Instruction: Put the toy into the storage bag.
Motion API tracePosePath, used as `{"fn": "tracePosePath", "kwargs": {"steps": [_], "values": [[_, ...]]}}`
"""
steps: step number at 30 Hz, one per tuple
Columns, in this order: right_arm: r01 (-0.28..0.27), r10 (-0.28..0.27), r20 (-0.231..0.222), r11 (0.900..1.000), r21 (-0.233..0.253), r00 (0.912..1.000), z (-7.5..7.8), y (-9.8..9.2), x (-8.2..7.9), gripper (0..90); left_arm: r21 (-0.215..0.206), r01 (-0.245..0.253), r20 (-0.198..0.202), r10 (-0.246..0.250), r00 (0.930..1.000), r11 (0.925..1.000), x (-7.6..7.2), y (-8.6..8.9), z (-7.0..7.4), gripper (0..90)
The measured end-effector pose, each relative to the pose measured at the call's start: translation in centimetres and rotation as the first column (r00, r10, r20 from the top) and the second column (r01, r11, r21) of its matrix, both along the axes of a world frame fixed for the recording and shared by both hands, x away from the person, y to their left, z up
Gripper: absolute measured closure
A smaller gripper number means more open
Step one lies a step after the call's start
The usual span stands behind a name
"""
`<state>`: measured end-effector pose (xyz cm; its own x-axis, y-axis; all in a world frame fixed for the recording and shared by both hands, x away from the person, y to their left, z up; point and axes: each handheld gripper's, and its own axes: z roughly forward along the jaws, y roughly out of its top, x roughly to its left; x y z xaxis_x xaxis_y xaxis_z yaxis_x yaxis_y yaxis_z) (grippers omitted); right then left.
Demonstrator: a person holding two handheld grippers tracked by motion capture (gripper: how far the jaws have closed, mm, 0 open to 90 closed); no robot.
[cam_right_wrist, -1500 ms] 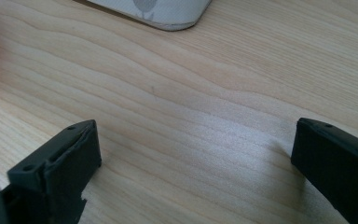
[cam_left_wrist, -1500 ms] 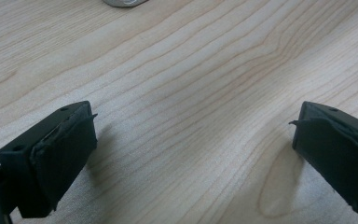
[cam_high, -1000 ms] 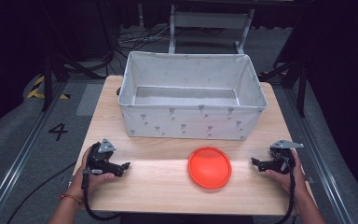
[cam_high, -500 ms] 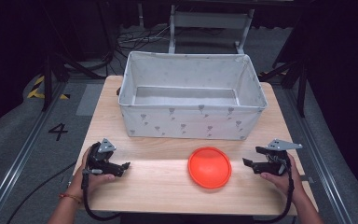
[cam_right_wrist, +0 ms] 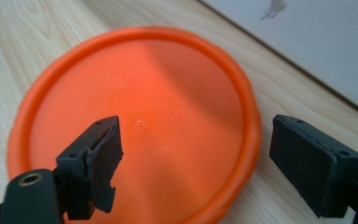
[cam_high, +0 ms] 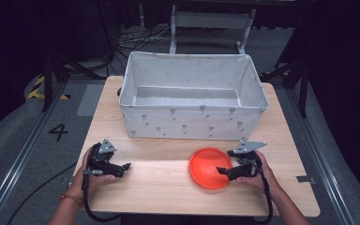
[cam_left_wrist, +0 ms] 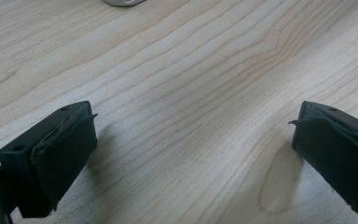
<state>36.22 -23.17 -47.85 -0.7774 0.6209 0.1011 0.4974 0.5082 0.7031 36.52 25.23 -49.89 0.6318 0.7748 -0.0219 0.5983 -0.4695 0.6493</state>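
The right gripper (cam_right_wrist: 196,158) has its jaws spread wide, with nothing between them; one jaw hangs over the orange disc (cam_right_wrist: 135,121) and the other lies past the disc's rim, over bare wood. In the high view this gripper (cam_high: 225,171) sits at the disc's (cam_high: 208,168) right edge, its tips reaching over the orange surface, held by the person's right hand (cam_high: 258,173). Whether the jaws touch the disc cannot be told.

The left gripper (cam_left_wrist: 191,149) also stands wide, both jaws low over the bare worktop (cam_left_wrist: 177,70) and holding nothing. In the high view it (cam_high: 124,168) rests near the front left of the worktop (cam_high: 168,187), in the person's left hand (cam_high: 93,171), well apart from the disc.

The disc lies flat at the front of the worktop, right of centre, just in front of a grey fabric bin (cam_high: 192,123) with a small printed pattern. The bin stands upright across the back half, its inside bare.
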Motion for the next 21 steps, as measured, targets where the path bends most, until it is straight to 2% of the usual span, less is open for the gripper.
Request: {"fn": "tracePosePath", "kwargs": {"steps": [4, 8, 14, 21], "values": [[0.004, -0.005, -0.019, 0.999, -0.033, 0.9998, -0.7, 0.4, 0.8, 16.7, 0.000, -0.001, -0.001, 0.001, 1.0000, 1.0000, 0.0, 0.0, 0.0, 0.2], [-0.005, 0.004, -0.066, 1.000, -0.019, 0.9978, -1.5, 0.3, 1.1, 15.7, 0.002, 0.000, -0.001, 0.000, 1.0000, 1.0000, 0.0, 0.0, 0.0, 0.2], [-0.020, 0.019, -0.014, 0.999, -0.049, 0.9997, -1.7, 1.2, 0.4, 14.7, 0.002, 0.000, 0.000, 0.000, 1.0000, 1.0000, 0.0, 0.0, 0.0, 0.2], [0.003, -0.004, -0.020, 0.998, -0.062, 0.9998, -1.5, 1.4, 0.3, 18.5, 0.000, -0.003, -0.004, 0.003, 1.0000, 1.0000, -0.1, 0.0, 0.0, 0.2]]}}
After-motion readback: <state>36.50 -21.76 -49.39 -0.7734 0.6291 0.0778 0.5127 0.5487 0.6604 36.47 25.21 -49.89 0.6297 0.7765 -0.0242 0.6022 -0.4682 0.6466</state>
